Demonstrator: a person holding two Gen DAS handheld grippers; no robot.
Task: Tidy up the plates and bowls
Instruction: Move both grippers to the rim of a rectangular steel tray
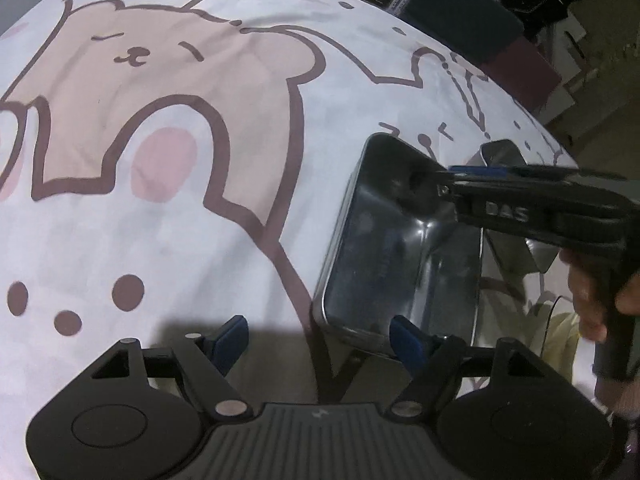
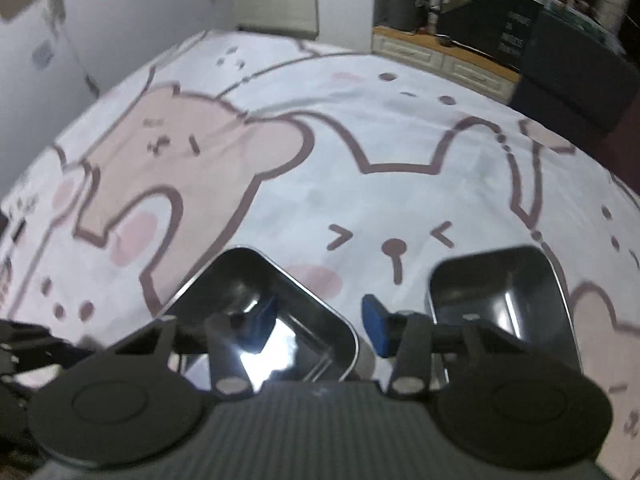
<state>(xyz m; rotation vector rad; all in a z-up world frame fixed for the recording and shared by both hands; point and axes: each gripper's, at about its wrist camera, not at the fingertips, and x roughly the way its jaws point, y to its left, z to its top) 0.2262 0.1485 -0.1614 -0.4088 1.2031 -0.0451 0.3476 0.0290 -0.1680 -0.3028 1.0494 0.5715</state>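
Two rectangular steel trays lie on the cartoon-print cloth. In the right wrist view the left tray point(image 2: 240, 288) sits under my right gripper point(image 2: 320, 326). One blue pad is inside the tray, the other outside its right wall, and neither presses on it. The second tray point(image 2: 500, 292) lies apart to the right. In the left wrist view my left gripper point(image 1: 318, 340) stands open over the near left corner of the tray point(image 1: 384, 256). The right gripper point(image 1: 452, 184) reaches in from the right at the tray's far corner. Behind its arm only part of the second tray point(image 1: 502, 152) shows.
The cloth point(image 1: 160, 220) with bear and rabbit drawings covers the whole surface. A person's hand point(image 1: 592, 300) holds the right gripper's handle. Dark furniture point(image 2: 572, 92) and a low cabinet point(image 2: 440, 60) stand beyond the far edge. A white wall point(image 2: 120, 8) is at the far left.
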